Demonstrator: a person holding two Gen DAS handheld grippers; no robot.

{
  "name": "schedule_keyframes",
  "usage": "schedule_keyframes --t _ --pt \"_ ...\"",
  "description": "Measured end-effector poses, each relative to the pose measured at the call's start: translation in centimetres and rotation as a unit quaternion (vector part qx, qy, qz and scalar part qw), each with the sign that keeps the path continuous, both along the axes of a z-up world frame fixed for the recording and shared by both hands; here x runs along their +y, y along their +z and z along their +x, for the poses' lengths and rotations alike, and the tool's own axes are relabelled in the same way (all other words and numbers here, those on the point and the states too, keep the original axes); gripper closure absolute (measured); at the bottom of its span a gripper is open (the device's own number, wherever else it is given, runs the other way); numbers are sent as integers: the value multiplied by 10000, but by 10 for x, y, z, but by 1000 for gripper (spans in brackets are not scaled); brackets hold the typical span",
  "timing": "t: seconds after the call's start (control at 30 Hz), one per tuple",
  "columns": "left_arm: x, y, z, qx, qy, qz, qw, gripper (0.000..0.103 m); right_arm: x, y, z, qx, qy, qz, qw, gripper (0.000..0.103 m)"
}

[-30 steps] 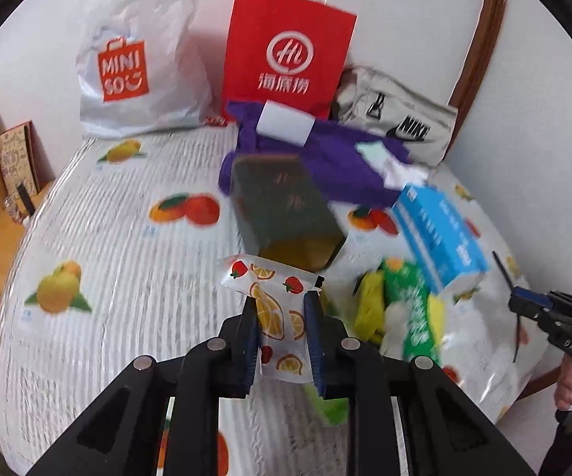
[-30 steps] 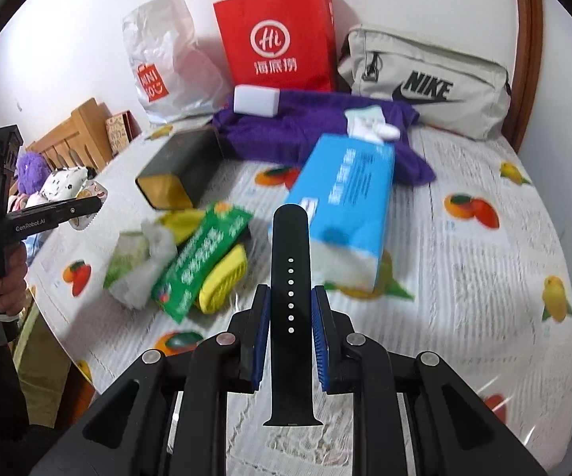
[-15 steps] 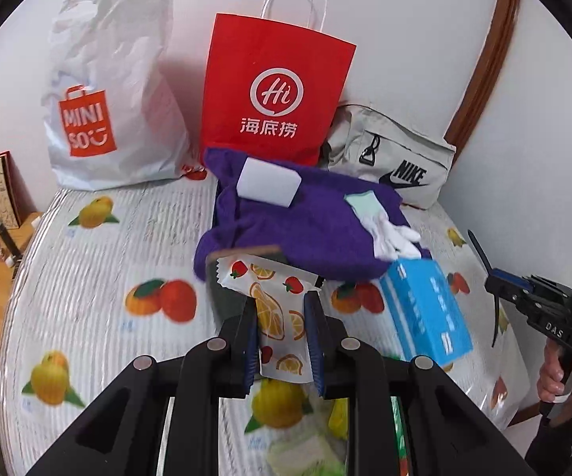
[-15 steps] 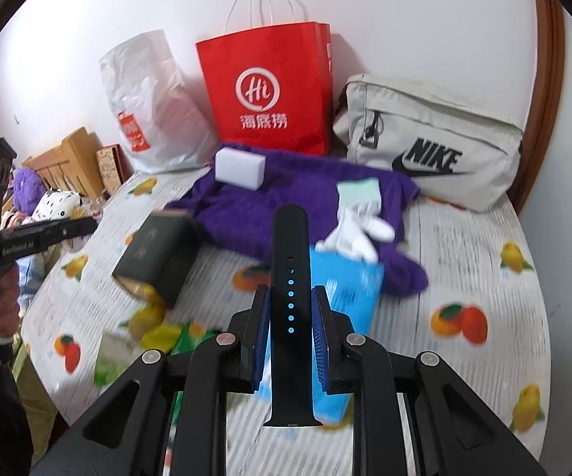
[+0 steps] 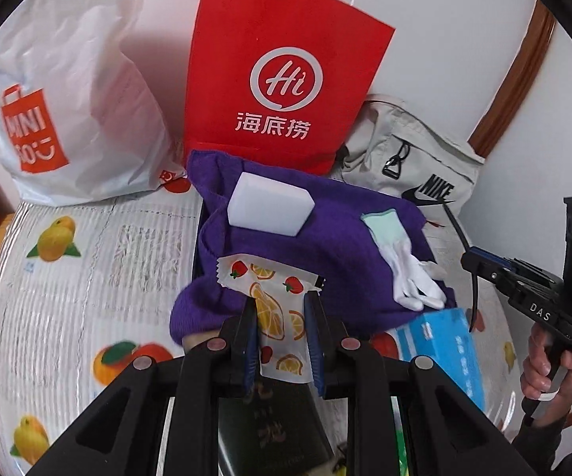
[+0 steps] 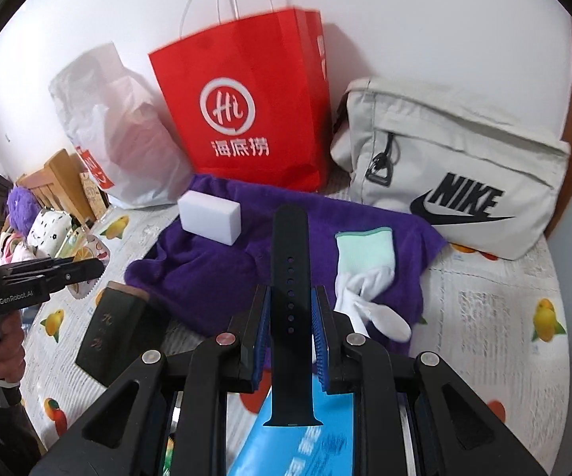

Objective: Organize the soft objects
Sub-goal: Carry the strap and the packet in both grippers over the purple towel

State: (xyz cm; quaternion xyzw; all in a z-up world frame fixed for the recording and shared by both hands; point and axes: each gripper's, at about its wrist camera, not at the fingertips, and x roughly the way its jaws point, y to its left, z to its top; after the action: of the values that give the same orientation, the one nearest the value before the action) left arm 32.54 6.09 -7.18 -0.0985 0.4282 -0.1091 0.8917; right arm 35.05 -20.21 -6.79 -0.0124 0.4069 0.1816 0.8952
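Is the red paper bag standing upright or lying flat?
Upright. The red paper bag stands on its base against the wall, its white handles pointing up, behind the purple cloth. Its inside is not visible.

We are in a home: a table under a fruit-print cloth (image 5: 87, 261), shopping bags (image 5: 282, 79) against the wall, stuffed toys (image 6: 32, 222) beside wooden furniture (image 6: 64, 174)

bright even light, fisheye-warped edges, slight motion blur.

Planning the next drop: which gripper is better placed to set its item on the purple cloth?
Left. The left gripper holds the fruit-print packet right over the purple cloth.
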Motion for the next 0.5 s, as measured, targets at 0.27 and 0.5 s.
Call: schedule_keyframes --t 0.27,0.5 --pt "-1 -14 36 230 -10 -50 9997 82 7 -27 49 337 -11 -99 9994 83" --pt "-6 -25 66 487 -83 -97 9987 82 19 -43 79 667 13 -91 9977 83"
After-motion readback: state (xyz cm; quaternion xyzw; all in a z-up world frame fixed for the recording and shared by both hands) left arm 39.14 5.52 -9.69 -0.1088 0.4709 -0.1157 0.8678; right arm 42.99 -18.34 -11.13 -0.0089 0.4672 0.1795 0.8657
